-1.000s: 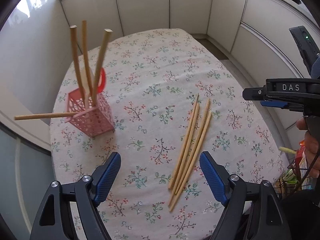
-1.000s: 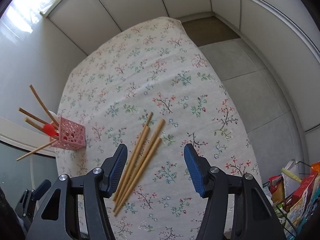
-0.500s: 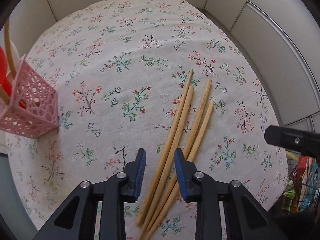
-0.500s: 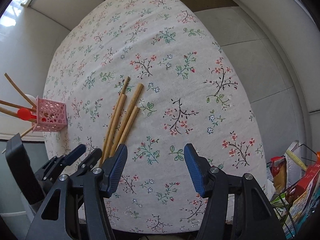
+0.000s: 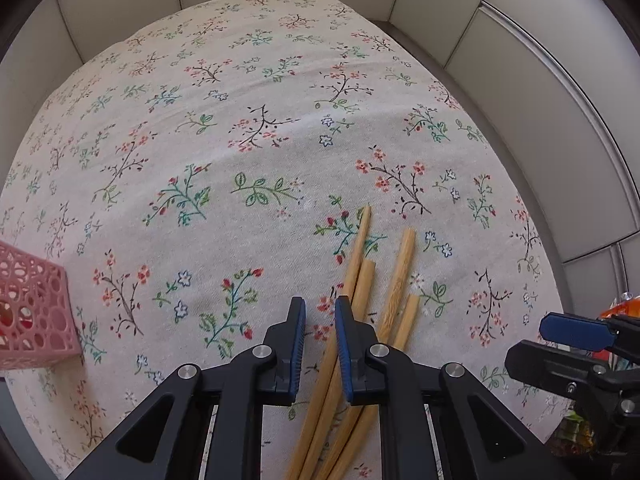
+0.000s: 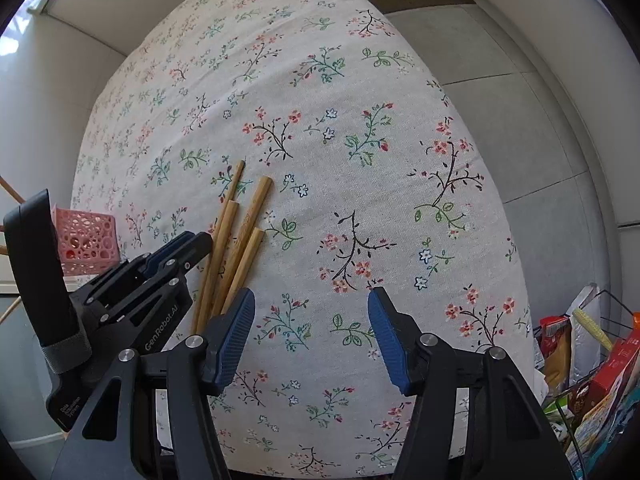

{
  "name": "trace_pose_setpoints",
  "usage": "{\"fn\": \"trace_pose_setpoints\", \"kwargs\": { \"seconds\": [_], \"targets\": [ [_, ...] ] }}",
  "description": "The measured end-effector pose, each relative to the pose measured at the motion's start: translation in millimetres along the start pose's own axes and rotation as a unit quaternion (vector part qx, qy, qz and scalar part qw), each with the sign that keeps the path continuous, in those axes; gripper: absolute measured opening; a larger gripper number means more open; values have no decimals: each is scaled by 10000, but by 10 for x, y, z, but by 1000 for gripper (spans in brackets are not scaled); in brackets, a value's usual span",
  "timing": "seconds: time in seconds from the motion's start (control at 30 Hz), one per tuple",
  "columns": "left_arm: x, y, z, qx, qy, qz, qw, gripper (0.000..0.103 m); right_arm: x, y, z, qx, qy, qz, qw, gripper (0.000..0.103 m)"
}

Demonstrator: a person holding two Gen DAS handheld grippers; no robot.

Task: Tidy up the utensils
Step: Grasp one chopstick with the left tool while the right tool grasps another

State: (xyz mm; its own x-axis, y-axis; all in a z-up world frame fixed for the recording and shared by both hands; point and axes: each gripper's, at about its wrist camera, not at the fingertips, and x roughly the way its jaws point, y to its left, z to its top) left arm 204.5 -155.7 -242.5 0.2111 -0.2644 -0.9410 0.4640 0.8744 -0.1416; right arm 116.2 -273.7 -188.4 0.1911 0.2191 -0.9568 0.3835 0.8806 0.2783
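As we neared the chopsticks [image 5: 394, 280]
Four lay loose, some already in the basket [image 6: 86, 236]; left gripper [image 5: 320, 320] nearly clenched, empty; right gripper [image 6: 311, 330] released.

Soft daylight, strong fisheye bending

The flowered tablecloth [image 5: 260, 152] is evenly lit and sharp, with only faint shadows. Bright glare comes from the upper left corner in the right wrist view; the edges curve and go black.
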Motion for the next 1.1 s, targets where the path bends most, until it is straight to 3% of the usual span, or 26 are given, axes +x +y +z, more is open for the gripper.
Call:
{"fn": "trace_pose_setpoints", "kwargs": {
  "seconds": [0.13,0.33,0.4,0.57,0.8,0.87,0.93,1.1],
  "targets": [
    [86,10,108,-104,84,-254,9996,15,14,-51,69,102,-6,5,9999,62],
    [166,-52,257,-38,-39,-113,9999,15,27,-147,160,305,-33,35,9995,62],
    [194,-59,291,-69,-47,-12,10000,9,37,-156,178,320,-18,46,9995,62],
    [177,-37,219,-2,63,363,9993,7,87,-135,203,294,51,60,9995,62],
    [43,183,-74,-138,360,466,9982,6,247,47,247,253,165,322,9990,61],
    [-4,251,-176,-159,414,488,9978,6,325,118,251,241,248,428,9985,56],
    [-45,327,-274,-174,444,511,9976,6,414,197,246,192,374,449,9981,39],
    [-139,517,-466,-246,478,471,9974,6,581,318,238,184,459,301,9983,28]
  ]
}}
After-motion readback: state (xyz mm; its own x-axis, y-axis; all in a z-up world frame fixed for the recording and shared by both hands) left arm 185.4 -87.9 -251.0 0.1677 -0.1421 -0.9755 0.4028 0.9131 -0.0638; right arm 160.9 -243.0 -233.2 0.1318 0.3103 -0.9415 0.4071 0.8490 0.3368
